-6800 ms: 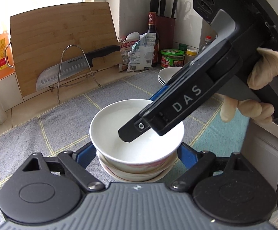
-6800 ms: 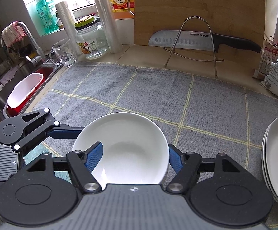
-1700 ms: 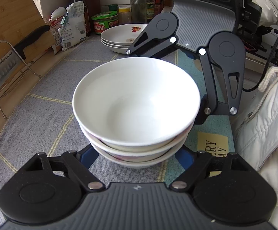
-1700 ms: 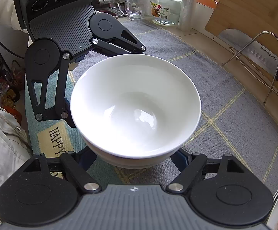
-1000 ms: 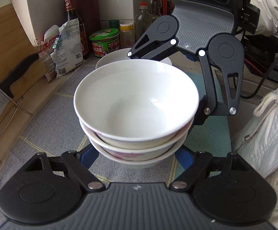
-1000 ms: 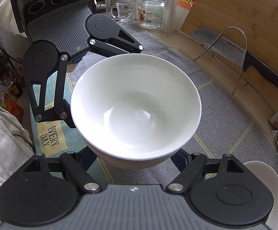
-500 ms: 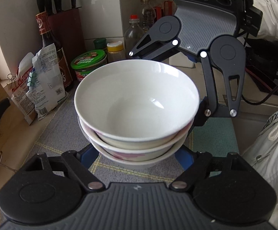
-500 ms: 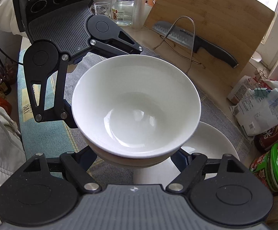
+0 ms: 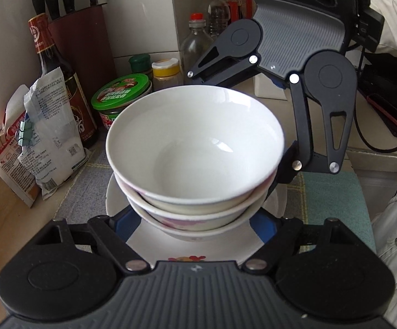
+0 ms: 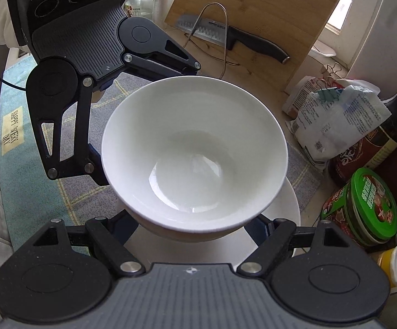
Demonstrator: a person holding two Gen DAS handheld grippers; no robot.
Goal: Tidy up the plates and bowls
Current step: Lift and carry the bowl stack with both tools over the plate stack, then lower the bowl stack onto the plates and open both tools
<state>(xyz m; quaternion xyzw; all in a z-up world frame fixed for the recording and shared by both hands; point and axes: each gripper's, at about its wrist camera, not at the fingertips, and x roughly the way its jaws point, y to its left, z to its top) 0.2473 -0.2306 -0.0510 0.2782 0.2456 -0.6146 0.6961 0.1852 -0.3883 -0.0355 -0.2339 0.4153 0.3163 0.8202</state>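
Bowls (image 9: 195,161), three nested in one stack, are hanging between the two grippers just above a stack of white plates (image 9: 195,249) on the grey checked cloth (image 10: 69,189) covering the desk. The left gripper (image 9: 195,223) is clasping the stack from one side, its blue fingers (image 9: 124,223) pressing low against the bottom bowl, and the right gripper (image 10: 195,226) is gripping it from the opposite side; in both wrist views the bowls are hiding the fingertips, so the exact contact spots are hard to make out. Whether the bottom bowl is touching the top plate cannot be told, since the bowls are covering most of the plates and only a rim and a red flower print are peeking out below. How many plates are lying there is also unclear. Behind the bowls a green-lidded jar (image 9: 121,96), a dark sauce bottle (image 9: 58,82) and clipped food bags (image 9: 42,134) are crowding the wall, partly overlapping each other. A knife (image 10: 234,37) is resting on a wire rack against a wooden cutting board (image 10: 258,11). A pale sleeve (image 9: 393,22) is showing at the frame edge, cut off.
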